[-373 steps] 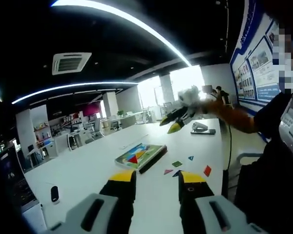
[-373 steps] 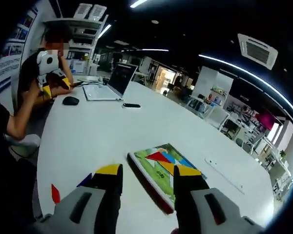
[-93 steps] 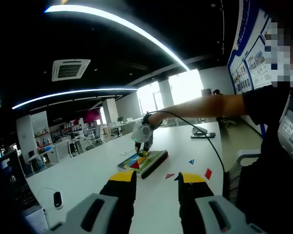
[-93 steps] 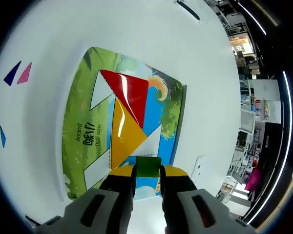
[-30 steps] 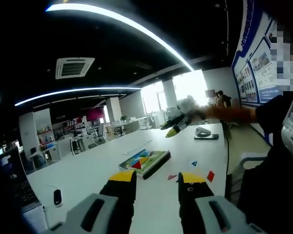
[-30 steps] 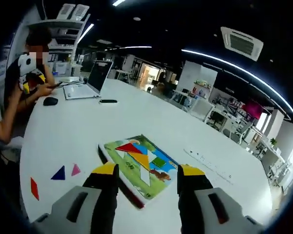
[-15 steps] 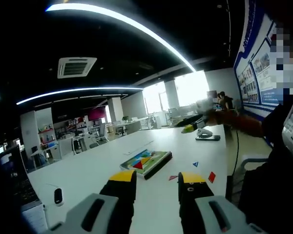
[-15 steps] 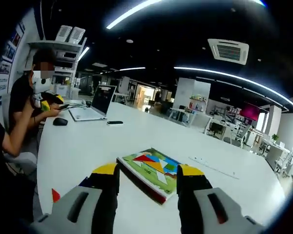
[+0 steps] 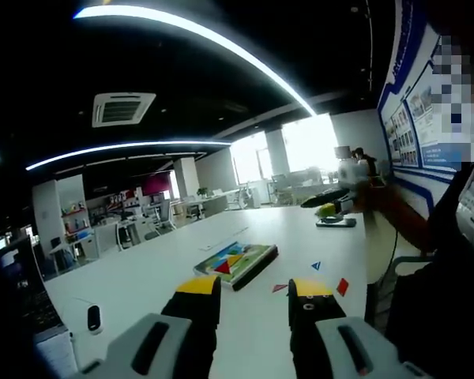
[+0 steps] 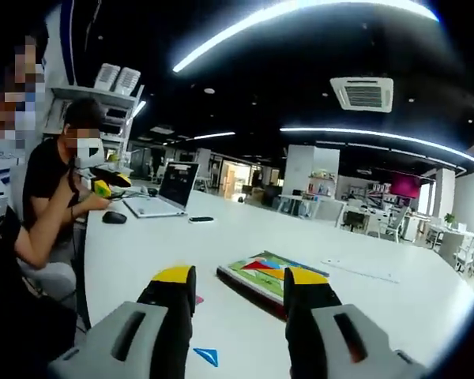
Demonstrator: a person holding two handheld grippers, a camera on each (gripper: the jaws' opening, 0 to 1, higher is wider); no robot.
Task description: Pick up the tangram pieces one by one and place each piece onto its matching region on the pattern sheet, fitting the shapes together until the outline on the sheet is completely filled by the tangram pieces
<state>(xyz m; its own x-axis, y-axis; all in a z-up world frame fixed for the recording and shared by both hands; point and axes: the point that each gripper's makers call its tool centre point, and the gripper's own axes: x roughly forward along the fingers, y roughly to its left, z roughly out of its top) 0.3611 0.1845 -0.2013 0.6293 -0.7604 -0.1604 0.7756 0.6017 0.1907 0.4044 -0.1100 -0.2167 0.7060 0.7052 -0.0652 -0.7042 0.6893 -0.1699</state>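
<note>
The pattern sheet (image 9: 235,260) lies flat on the white table (image 9: 142,276) with red, yellow and green pieces on it. It shows beyond my right gripper too, as the sheet (image 10: 272,278). My left gripper (image 9: 254,288) stands open and empty, well short of the sheet. A pink piece (image 9: 279,287), a blue triangle (image 9: 316,266) and a red piece (image 9: 343,286) lie loose to the sheet's right. My right gripper (image 9: 332,207) hangs in the air at the far right. In its own view the right gripper (image 10: 240,278) is open and empty, with a blue triangle (image 10: 208,356) and pink piece (image 10: 198,300) close by.
A laptop (image 10: 170,189), a phone (image 10: 201,219) and a mouse (image 10: 114,217) sit near a seated person (image 10: 59,189), whose hand holds the left gripper (image 10: 104,186). A small device (image 9: 336,223) lies at the table's far end. A mouse (image 9: 93,318) lies at the left.
The right gripper left the green square on the sheet, opened and has drawn back off the sheet to the right, toward the person. The left gripper has stayed put.
</note>
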